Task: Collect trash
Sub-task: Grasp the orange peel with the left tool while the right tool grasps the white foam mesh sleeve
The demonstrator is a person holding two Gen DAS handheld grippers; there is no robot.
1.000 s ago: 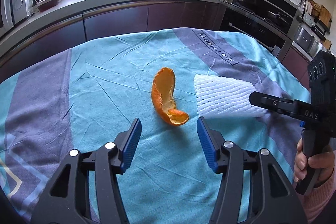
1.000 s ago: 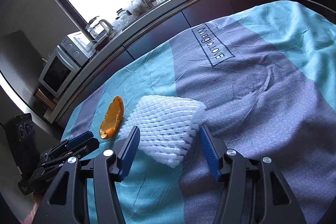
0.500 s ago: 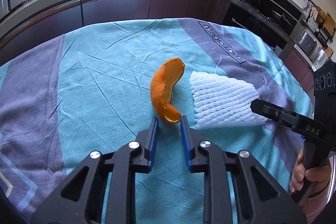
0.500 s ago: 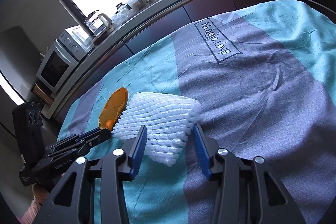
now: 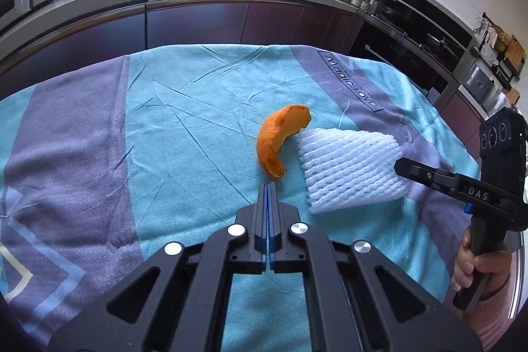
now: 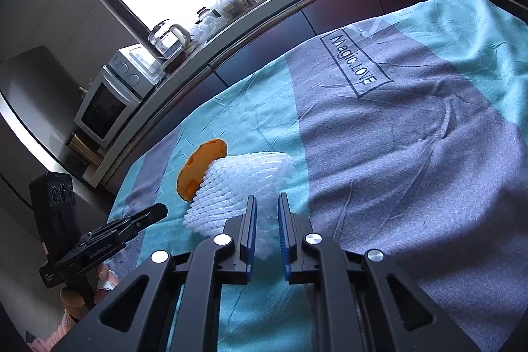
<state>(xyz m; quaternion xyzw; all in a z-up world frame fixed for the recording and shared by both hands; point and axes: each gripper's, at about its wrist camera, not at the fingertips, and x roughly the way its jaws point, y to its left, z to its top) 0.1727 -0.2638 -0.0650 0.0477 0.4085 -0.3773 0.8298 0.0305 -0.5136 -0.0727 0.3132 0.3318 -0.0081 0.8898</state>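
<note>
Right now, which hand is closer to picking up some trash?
Right. The right gripper has just been closing with the foam net between its jaws; the left gripper is shut, empty, short of the orange peel.

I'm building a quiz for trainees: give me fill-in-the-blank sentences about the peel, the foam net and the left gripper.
1. In the left wrist view, the orange peel lies to the ___ of the foam net.
2. The left gripper has its jaws ___, with nothing between them.
3. The print on the cloth reads Magic ___.

Missing words: left; shut; LOVE
</note>
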